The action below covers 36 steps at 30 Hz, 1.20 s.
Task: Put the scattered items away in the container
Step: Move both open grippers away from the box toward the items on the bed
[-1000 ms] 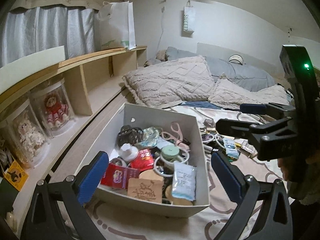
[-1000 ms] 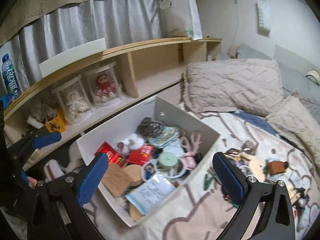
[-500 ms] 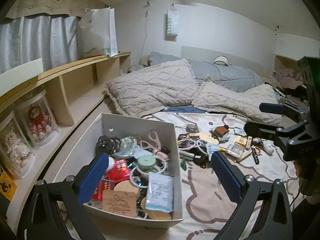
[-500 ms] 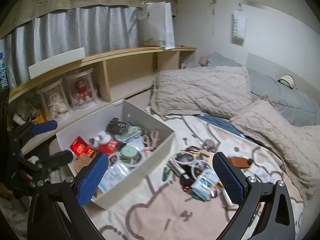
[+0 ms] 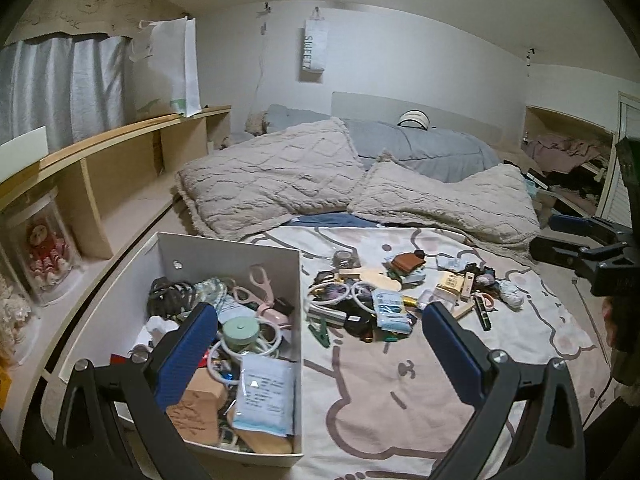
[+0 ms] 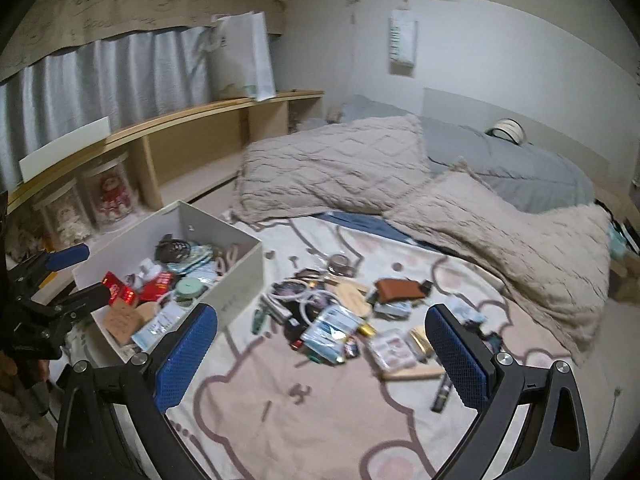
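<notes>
Nearest the cameras, both tongs stand with jaws spread wide and nothing between them. The left tongs (image 5: 320, 344) hang over the bedspread (image 5: 384, 392) at the near right corner of the box (image 5: 298, 300). The right tongs (image 6: 320, 344) hang over bare bedspread just short of the pile.

The box sits on the bed at the left and already holds part of the load: a mint lid (image 5: 239, 330), pink scissors (image 5: 260, 282), a white packet (image 5: 264, 398) and other small things.

Beyond the tongs, the scattered items (image 6: 340, 312) lie in a loose pile on the bedspread, just right of the box wall. From the right tongs the pile lies straight ahead and between the two finger lines. From the left tongs it lies ahead and slightly right.

The blue-and-white packet (image 6: 330, 330) is the nearest piece to the right tongs. Its long axis runs diagonally, from near left to far right. The green clip (image 5: 320, 330) lies closest to the box wall, pointing toward the camera.

Judgement: the right tongs are the better placed for the next pick. The jaws would need to turn to span the short side of the packet.

Farther back lie two beige pillows (image 5: 276, 180) and a grey duvet (image 5: 420, 148).
</notes>
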Motion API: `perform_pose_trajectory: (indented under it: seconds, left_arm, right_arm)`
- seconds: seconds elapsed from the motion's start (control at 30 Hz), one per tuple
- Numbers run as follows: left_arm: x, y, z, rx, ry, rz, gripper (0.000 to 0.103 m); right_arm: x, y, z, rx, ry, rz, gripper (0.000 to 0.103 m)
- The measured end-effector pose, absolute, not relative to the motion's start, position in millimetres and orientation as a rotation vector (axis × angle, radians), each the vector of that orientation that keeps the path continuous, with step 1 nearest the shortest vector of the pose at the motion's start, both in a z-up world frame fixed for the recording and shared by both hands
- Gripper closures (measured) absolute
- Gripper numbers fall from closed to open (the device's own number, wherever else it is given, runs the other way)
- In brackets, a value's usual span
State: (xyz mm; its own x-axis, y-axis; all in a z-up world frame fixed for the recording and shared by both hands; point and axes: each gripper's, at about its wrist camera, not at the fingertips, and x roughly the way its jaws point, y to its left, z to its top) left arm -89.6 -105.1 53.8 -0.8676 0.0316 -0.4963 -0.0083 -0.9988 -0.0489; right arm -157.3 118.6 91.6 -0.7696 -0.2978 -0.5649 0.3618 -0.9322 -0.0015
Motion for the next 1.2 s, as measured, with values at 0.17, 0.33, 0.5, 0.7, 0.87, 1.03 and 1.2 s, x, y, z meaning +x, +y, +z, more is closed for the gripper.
perform_pose_trajectory:
  seconds: [0.17, 0.33, 0.5, 0.7, 0.87, 1.03, 1.2]
  left_arm:
    - [-90, -96, 53, -0.783, -0.077, 3.0, 0.0]
    - [-91, -90, 52, -0.75, -0.102, 2.986, 0.0]
    - [-95, -84, 52, -0.737, -0.124, 2.968, 0.0]
    - [-104, -71, 46, -0.73, -0.111, 2.947, 0.0]
    - [-116, -56, 37, -0.726, -0.111, 2.905, 0.0]
    - [-136, -38, 26, -0.738, -0.116, 2.853, 0.0]
    - [-161, -18, 9, -0.769, -0.09, 2.821, 0.0]
  right_arm:
    - [-151, 142, 91, 0.826, 0.14, -2.709, 0.0]
    - [-144, 163, 91, 0.819, 0.11, -2.76, 0.0]
    - [-140, 177, 91, 0.8, 0.081, -2.798, 0.0]
    - [-137, 194, 86, 0.796, 0.054, -2.862, 0.0]
    - [-136, 217, 83, 0.807, -0.007, -2.881, 0.0]
    - [-137, 234, 78, 0.835, 0.05, -2.923, 0.0]
    - [-143, 243, 65, 0.912, 0.111, -2.918, 0.0]
